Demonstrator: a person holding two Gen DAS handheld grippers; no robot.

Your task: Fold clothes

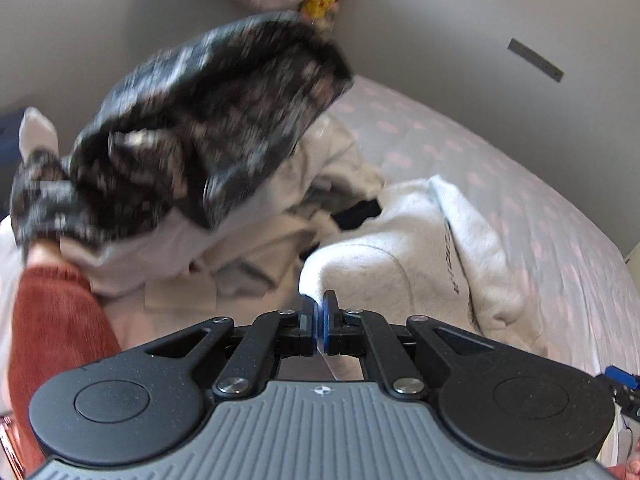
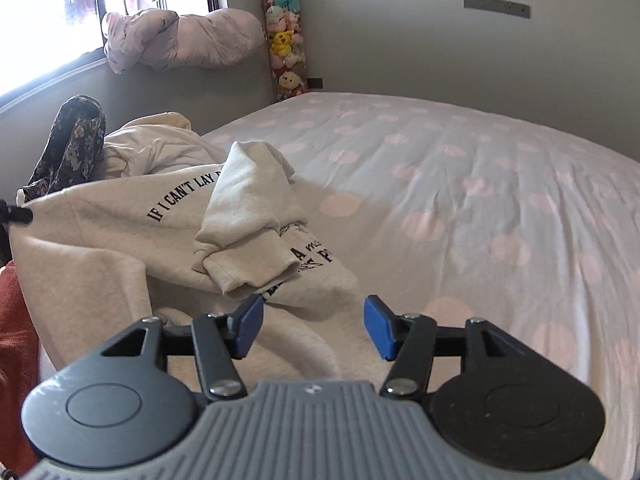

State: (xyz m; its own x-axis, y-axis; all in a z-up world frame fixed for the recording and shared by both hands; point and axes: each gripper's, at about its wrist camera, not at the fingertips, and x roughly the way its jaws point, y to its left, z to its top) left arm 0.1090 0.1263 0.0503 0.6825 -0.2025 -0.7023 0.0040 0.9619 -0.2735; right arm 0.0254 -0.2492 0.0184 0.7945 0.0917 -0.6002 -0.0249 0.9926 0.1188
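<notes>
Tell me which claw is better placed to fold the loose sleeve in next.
Probably right: the right claw is open, facing the loose sleeve. The left claw is shut on the grey sweatshirt.

Sweatshirt [image 2: 120, 240] on bed [image 2: 480, 200], floral garment [image 2: 72, 144] behind at its left.

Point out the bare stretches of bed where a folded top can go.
Free: the spotted sheet to the right of the grey sweatshirt, out to the far wall, and the strip beside the right claw. Crowded: the window side, where the cream hoodie and floral garment pile up.
</notes>
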